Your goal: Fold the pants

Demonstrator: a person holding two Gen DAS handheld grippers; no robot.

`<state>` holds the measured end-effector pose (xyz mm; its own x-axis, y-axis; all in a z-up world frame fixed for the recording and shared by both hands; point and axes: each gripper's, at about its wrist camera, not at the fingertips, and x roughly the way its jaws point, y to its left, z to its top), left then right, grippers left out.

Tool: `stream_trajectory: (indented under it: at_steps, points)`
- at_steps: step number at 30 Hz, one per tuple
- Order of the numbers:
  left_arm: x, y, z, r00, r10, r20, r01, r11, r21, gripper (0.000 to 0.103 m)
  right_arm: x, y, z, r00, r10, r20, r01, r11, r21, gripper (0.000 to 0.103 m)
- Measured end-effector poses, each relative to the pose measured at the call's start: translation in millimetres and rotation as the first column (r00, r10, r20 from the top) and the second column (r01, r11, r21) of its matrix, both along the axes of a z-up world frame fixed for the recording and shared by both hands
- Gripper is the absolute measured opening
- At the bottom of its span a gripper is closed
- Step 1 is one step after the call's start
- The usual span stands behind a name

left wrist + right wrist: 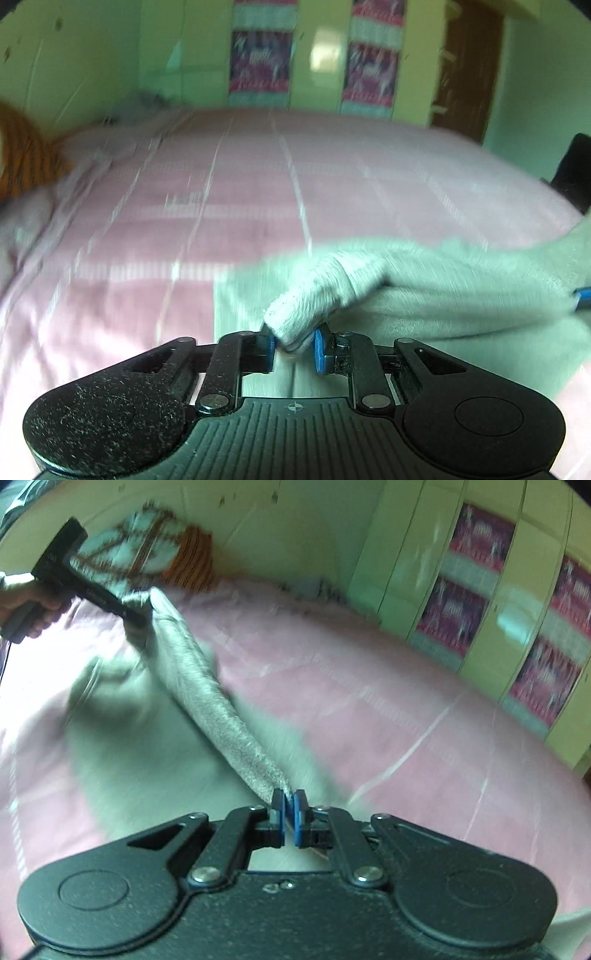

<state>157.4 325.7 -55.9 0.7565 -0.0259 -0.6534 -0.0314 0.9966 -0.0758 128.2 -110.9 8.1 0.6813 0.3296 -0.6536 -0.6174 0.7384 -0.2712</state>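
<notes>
Pale grey-green pants (pixel 424 291) lie on a pink bed. My left gripper (pixel 294 347) is shut on a bunched edge of the pants and lifts it. In the right wrist view my right gripper (pixel 290 808) is shut on the other end of the same edge. The waistband (pixel 207 686) stretches taut and raised between the two grippers. The left gripper (pixel 136 618) shows at the far end, held in a hand. The rest of the pants (pixel 155 753) sags onto the bed below. Both views are motion-blurred.
The pink checked bedspread (pixel 258 184) covers the bed. An orange striped pillow (pixel 22 158) lies at the left by the wall. Green wardrobe doors with patterned panels (pixel 258 62) stand behind the bed. A dark object (pixel 572 170) sits at the right edge.
</notes>
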Motion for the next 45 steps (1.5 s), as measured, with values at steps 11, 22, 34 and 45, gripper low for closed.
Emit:
stream_trajectory:
  at_steps: [11,22,34,45]
  points:
    - [-80.8,12.1,24.5,0.978,0.207,0.031,-0.190,0.941,-0.281,0.060,-30.5,-47.7,-6.3,0.927,-0.323,-0.192,0.363,0.902,0.233,0.049]
    - [-51.9,8.3,-37.5,0.941,0.305,-0.148,-0.328,0.711,-0.622,0.059,2.5,-111.9,-50.3,0.715,-0.419,-0.559,0.690,0.551,0.470,0.052]
    - [-48.1,19.7,-35.8,0.955,0.291,-0.065,-0.256,0.690,-0.677,0.022,-2.9,-129.4,-47.7,0.725,-0.418,-0.548,0.688,0.404,0.603,0.004]
    - [-46.2,33.6,-19.2,0.969,0.235,-0.081,-0.235,0.760,-0.606,0.022,-56.1,-117.1,-67.4,0.721,-0.430,-0.543,0.693,0.461,0.554,0.005]
